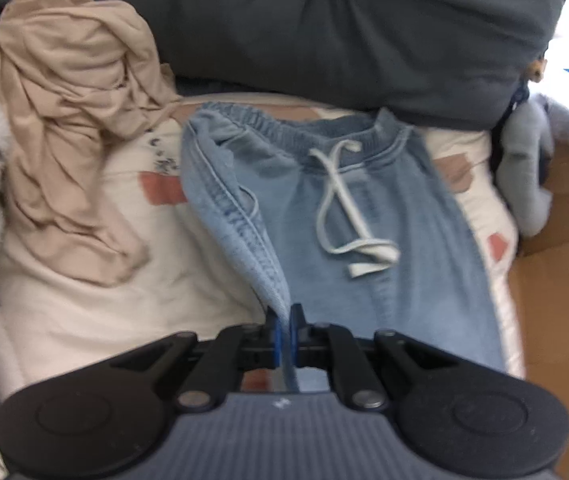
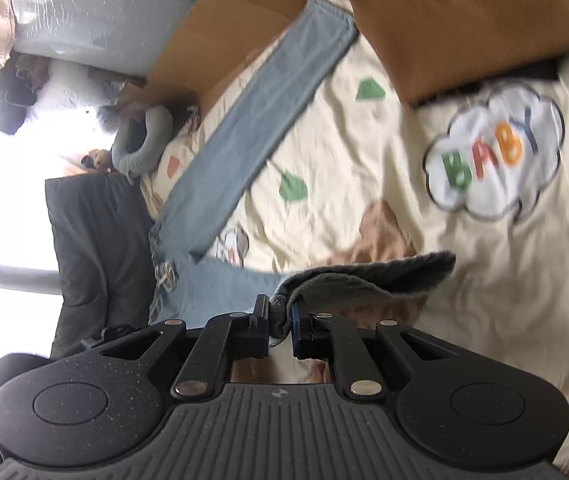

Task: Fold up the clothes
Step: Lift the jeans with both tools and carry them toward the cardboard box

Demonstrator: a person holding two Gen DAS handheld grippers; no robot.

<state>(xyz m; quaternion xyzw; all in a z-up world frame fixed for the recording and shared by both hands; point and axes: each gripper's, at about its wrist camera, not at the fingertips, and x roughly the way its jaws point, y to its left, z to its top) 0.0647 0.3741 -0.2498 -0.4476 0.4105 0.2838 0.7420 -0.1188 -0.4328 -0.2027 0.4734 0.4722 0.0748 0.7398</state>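
A bed covered by a cream quilt (image 2: 364, 184) printed with small green and coral shapes and a cloud patch spelling BABY (image 2: 492, 152) carried the clothes.

Nearest the left wrist camera, the left gripper (image 1: 283, 320) had its jaws clenched on a thin fold of the light blue jeans (image 1: 384, 248), pinching the stitched side seam so that the edge rose in a ridge from the bed toward the jaws. Beyond that pinch the jeans lay spread on the quilt, front side up, the denim pale and washed, with a gathered elastic waistband (image 1: 276, 124) at the far end and a white drawstring (image 1: 344, 208) hanging loose in an untied tangle over the front.

In the right wrist view, the right gripper (image 2: 280, 316) was clamped on a bunched corner of the same denim, whose grey-blue fold trailed off to the right above the quilt. Farther off, one leg (image 2: 252, 120) stretched out flat and straight across the quilt, its hem lying near a brown cushion (image 2: 464, 20).

To the left of the jeans sat a crumpled beige garment (image 1: 72, 120), just beside the waistband. Behind everything lay a dark grey pillow (image 1: 344, 28), and past the bed's edge some brown cardboard (image 2: 220, 36).
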